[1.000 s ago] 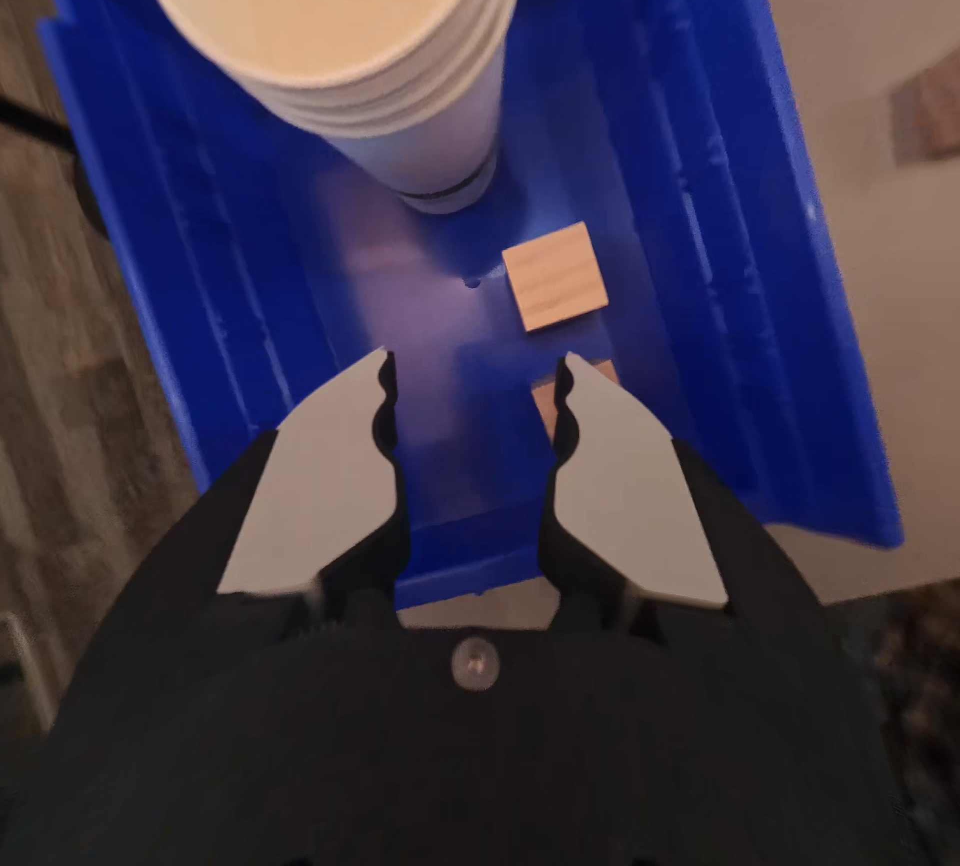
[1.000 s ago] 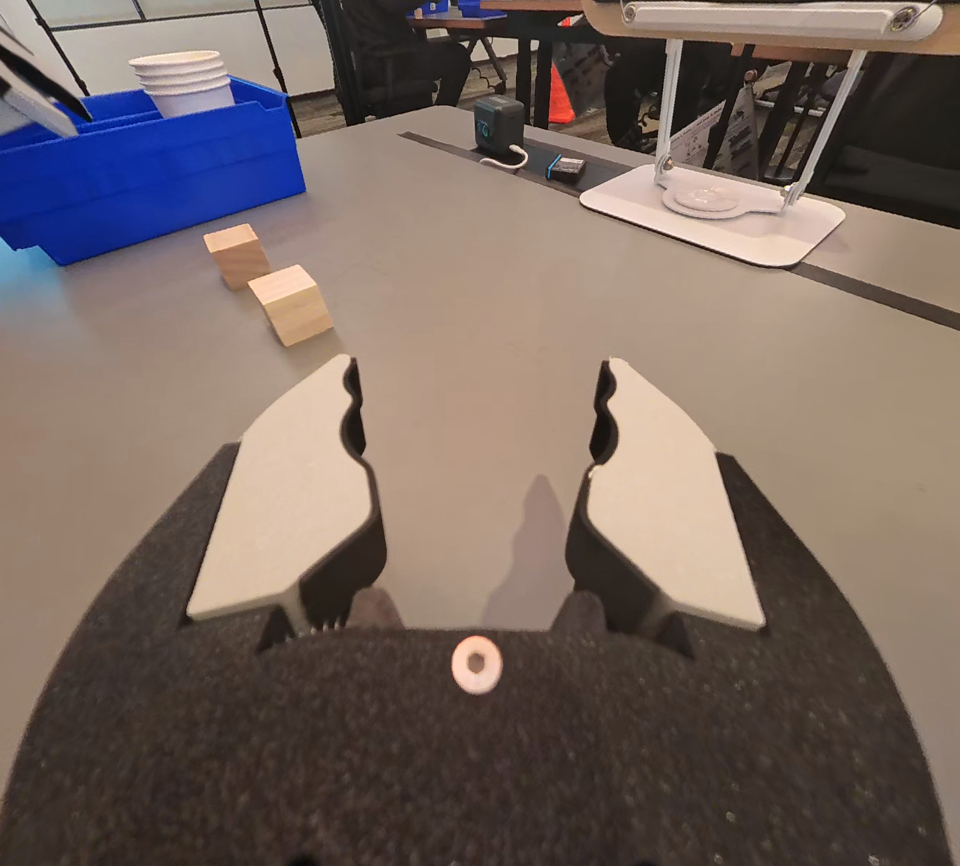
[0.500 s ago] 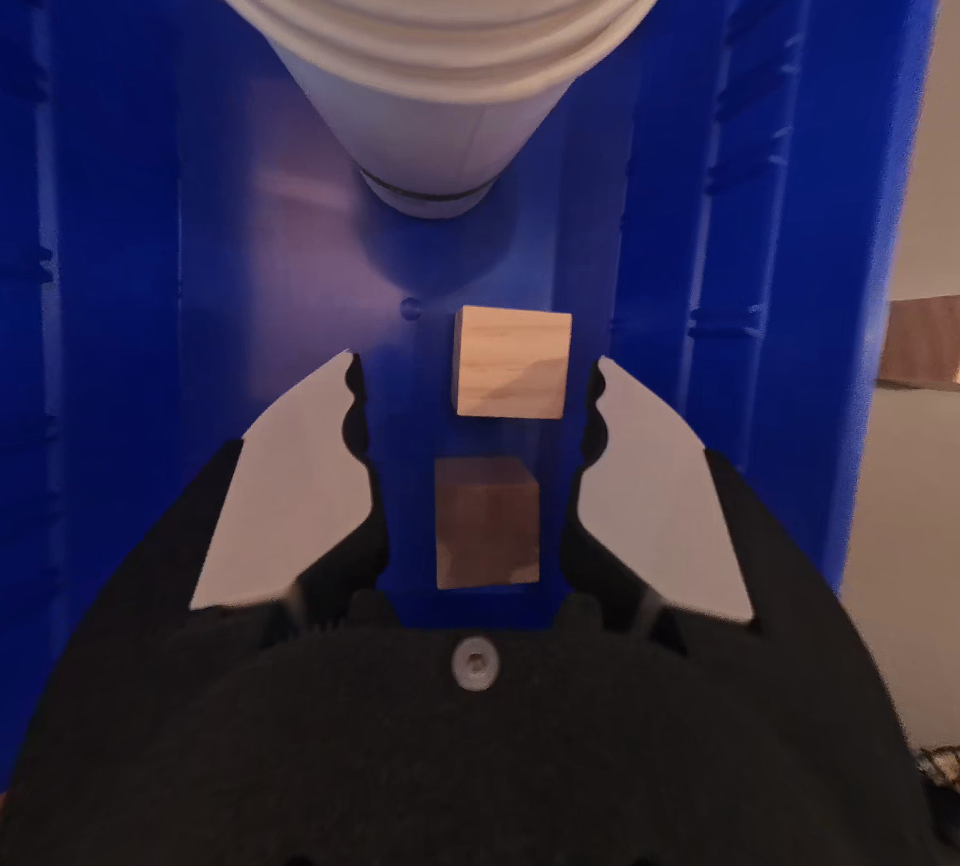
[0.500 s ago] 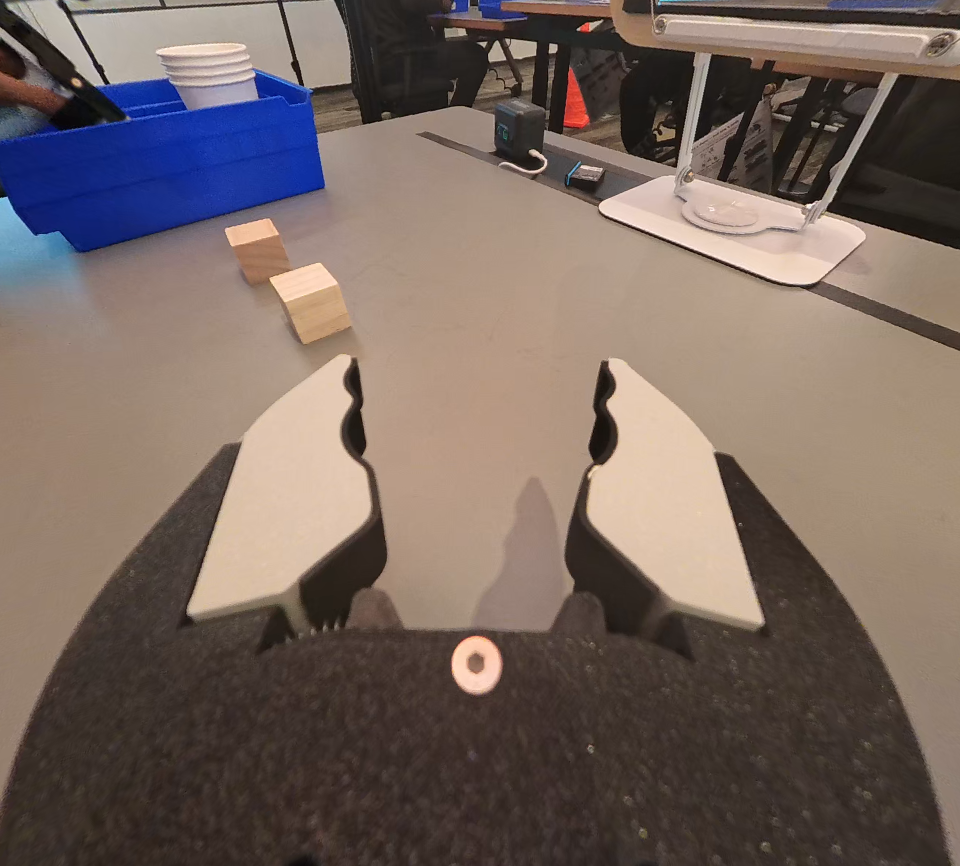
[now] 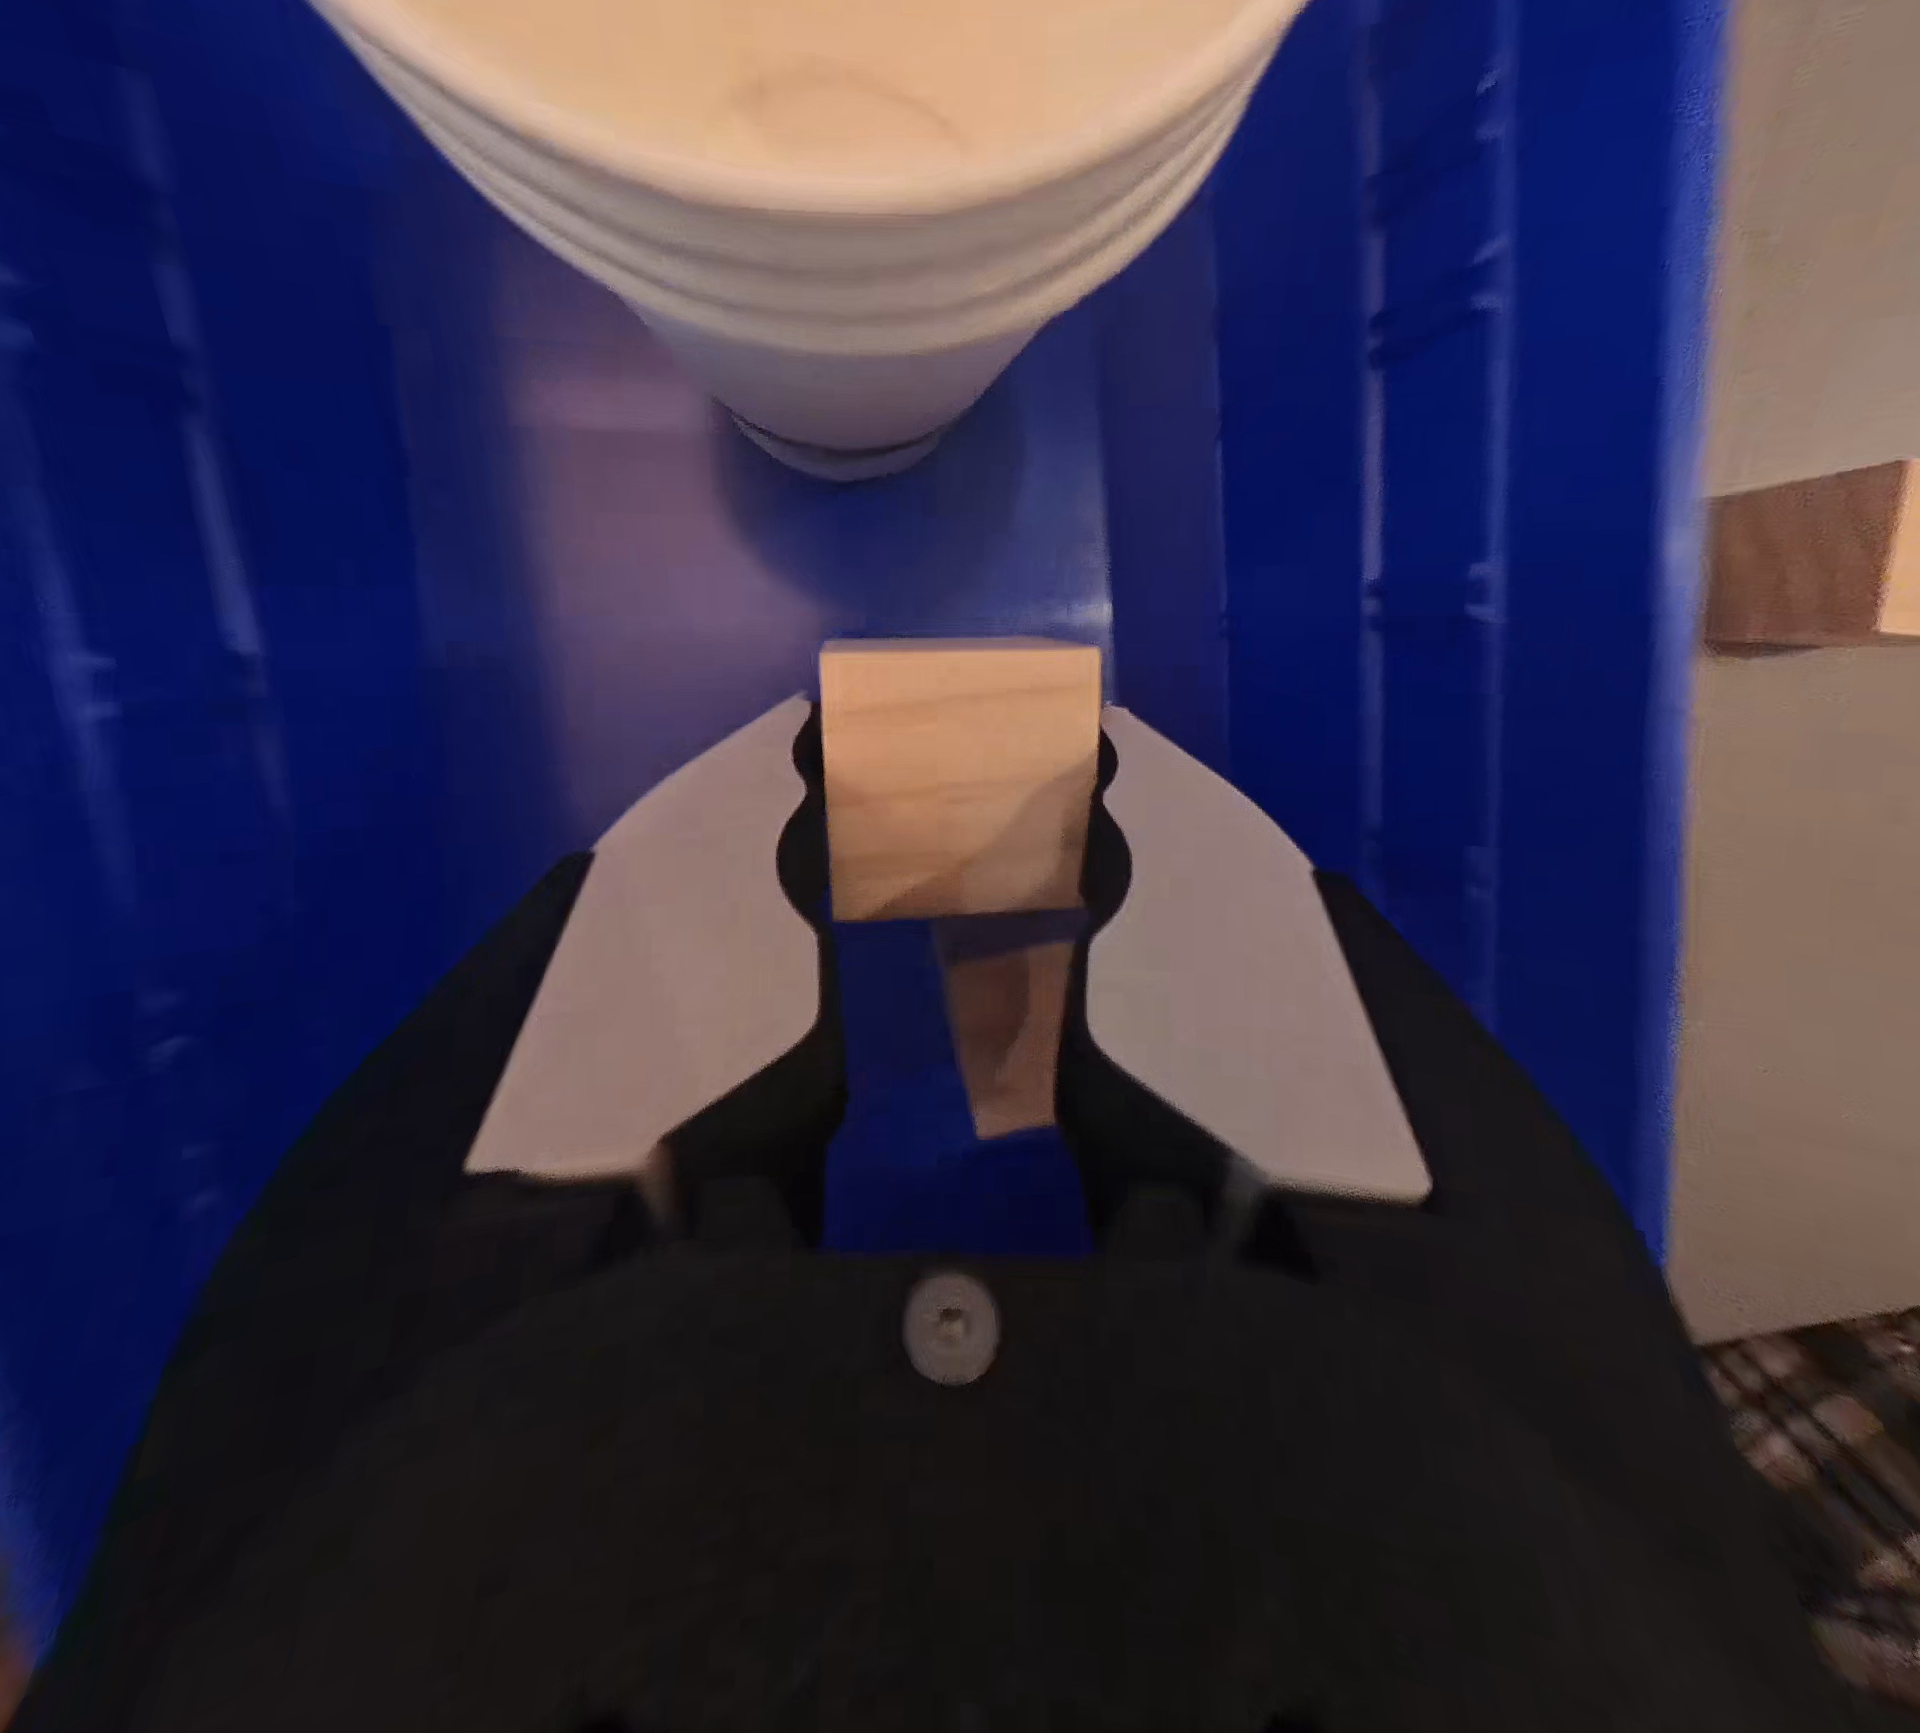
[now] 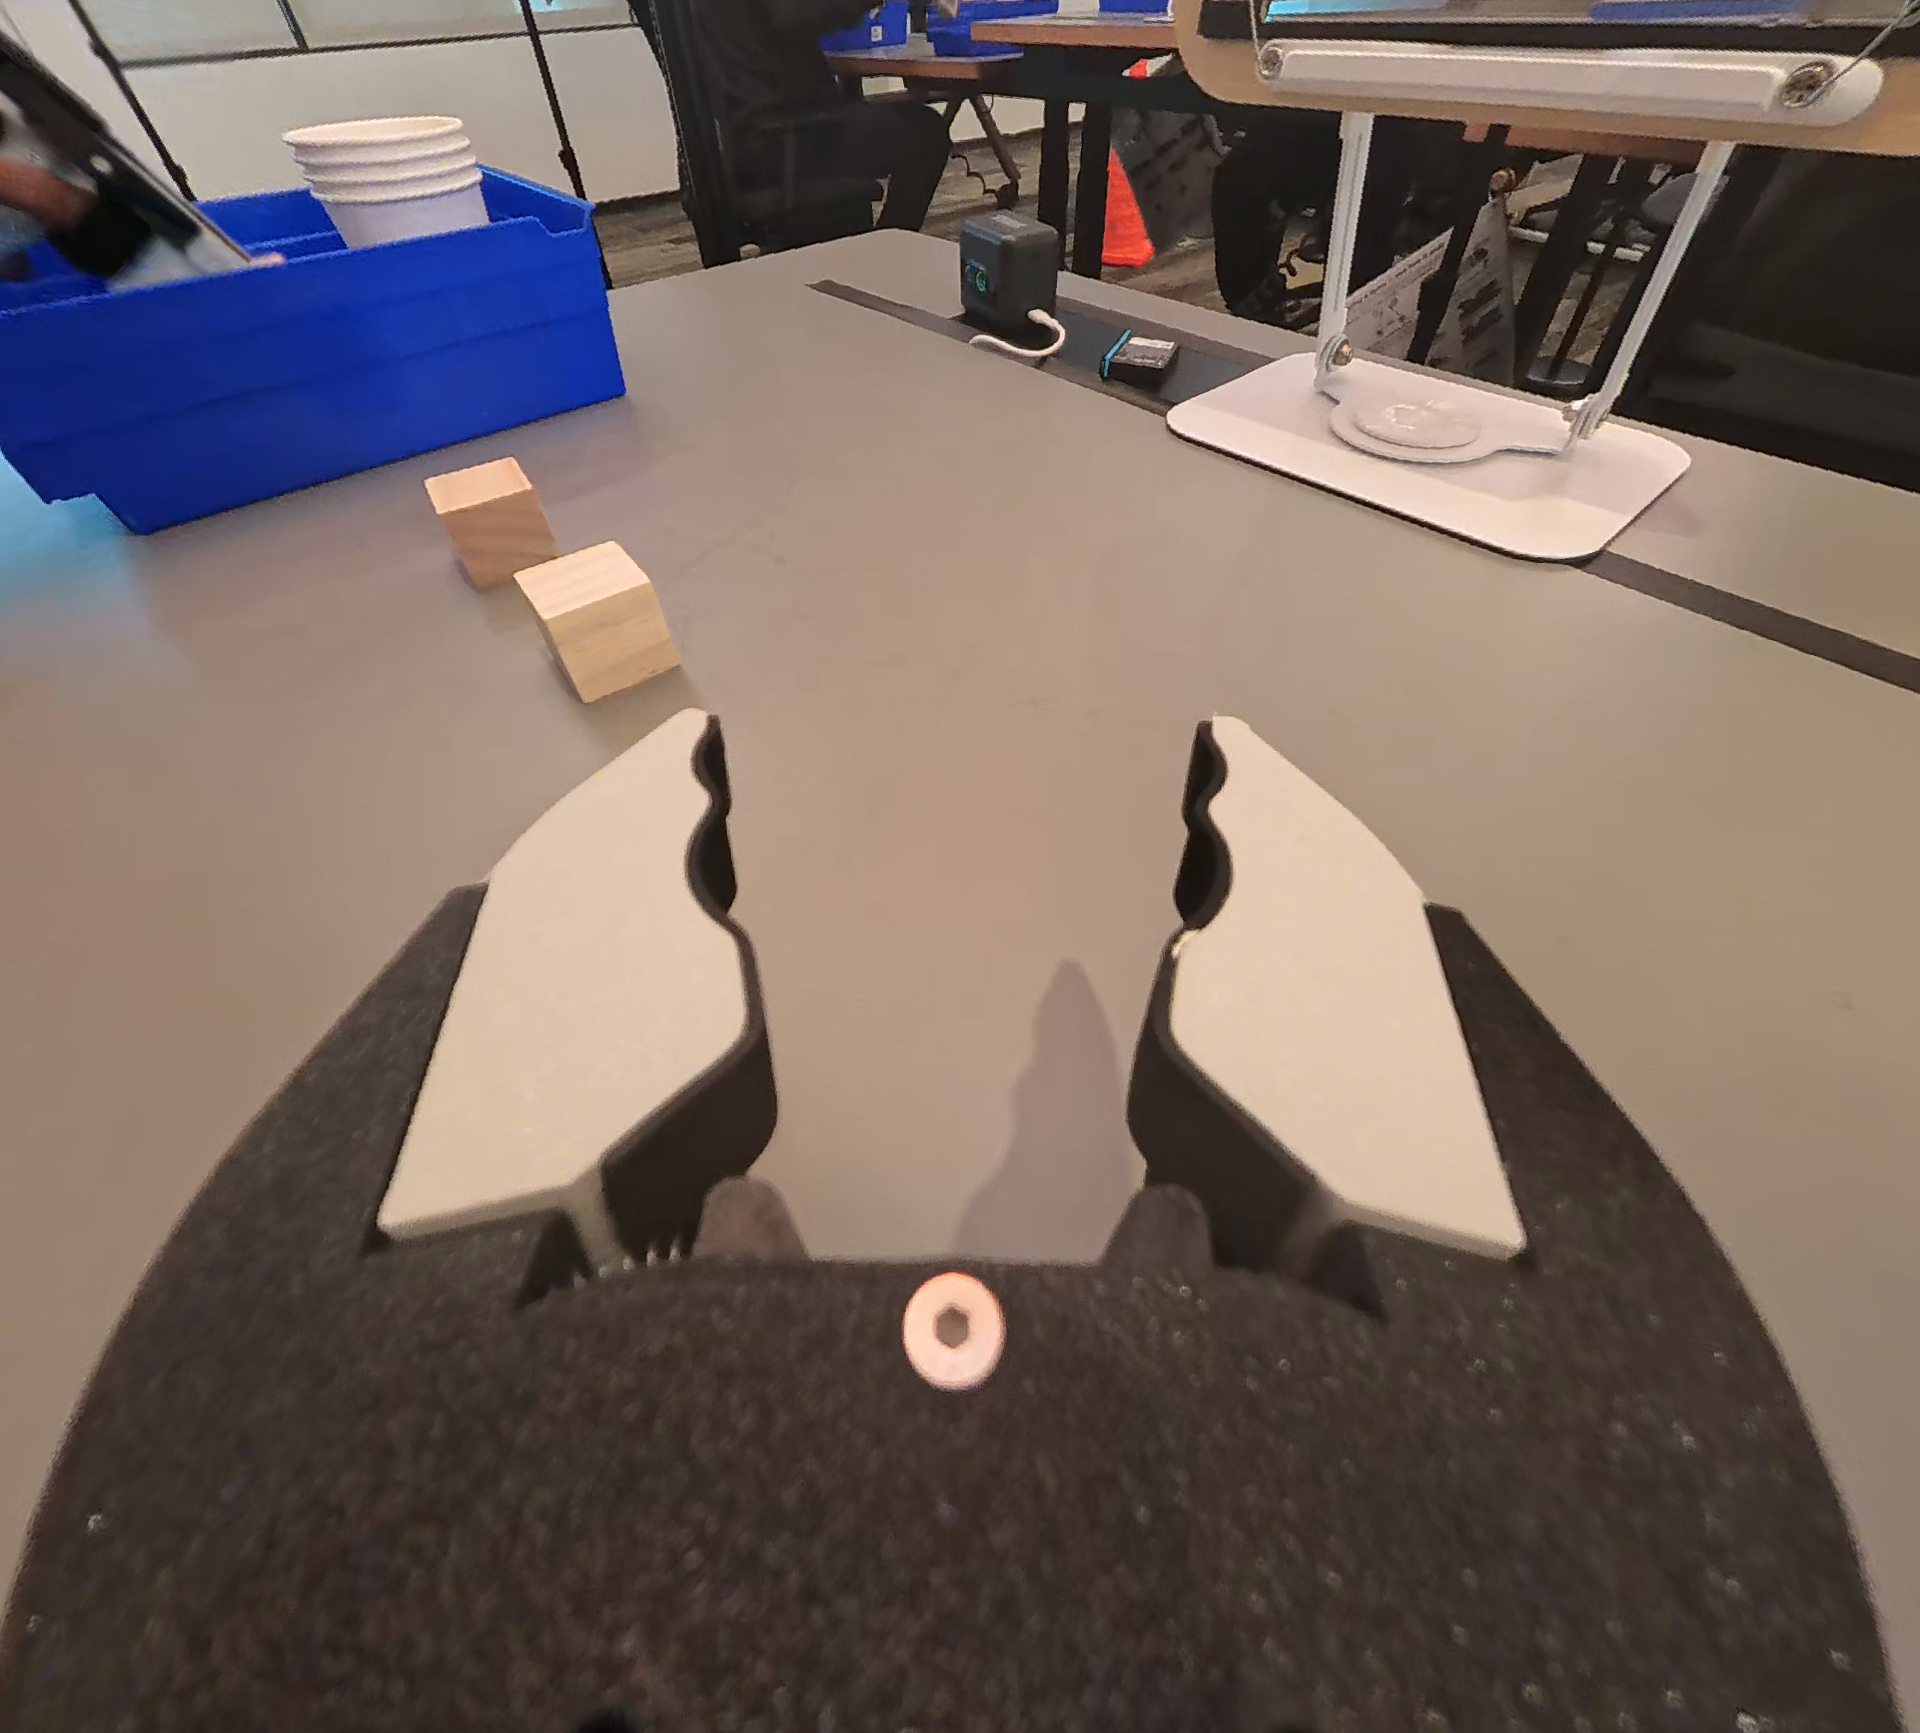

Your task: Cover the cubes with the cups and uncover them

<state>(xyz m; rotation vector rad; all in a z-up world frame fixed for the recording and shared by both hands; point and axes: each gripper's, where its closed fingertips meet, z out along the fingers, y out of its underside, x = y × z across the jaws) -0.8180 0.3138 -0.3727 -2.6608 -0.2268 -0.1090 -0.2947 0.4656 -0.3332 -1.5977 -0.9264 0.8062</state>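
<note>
Altogether, 4 wooden cubes are seen: 2 inside the blue bin [image 5: 1299, 540] and 2 outside it on the grey table [image 6: 987, 540]. 1 nested stack of white paper cups [image 5: 831, 229] is stood upright in the bin; 4 rims can be counted on it in the right wrist view. Inside the bin, the near cube [image 5: 961, 779] is clamped between the fingers of the left gripper [image 5: 956, 717], just before the base of the stack. A second cube [image 5: 1013, 1039] is seen lower between the fingers, on the bin floor, partly hidden by the held one. Beyond the bin's right wall, part of 1 table cube [image 5: 1808, 561] is glimpsed.

On the table, the farther cube [image 6: 490, 520] and the nearer cube [image 6: 597, 618] are set close together, just beside the bin's long side. The right gripper [image 6: 956, 738] is held over bare table with its jaws spread wide and nothing between them. Farther back, 1 white stand base [image 6: 1455, 478], a small dark device [image 6: 1006, 270] with a white cable, and a small black item [image 6: 1143, 355] are placed.
</note>
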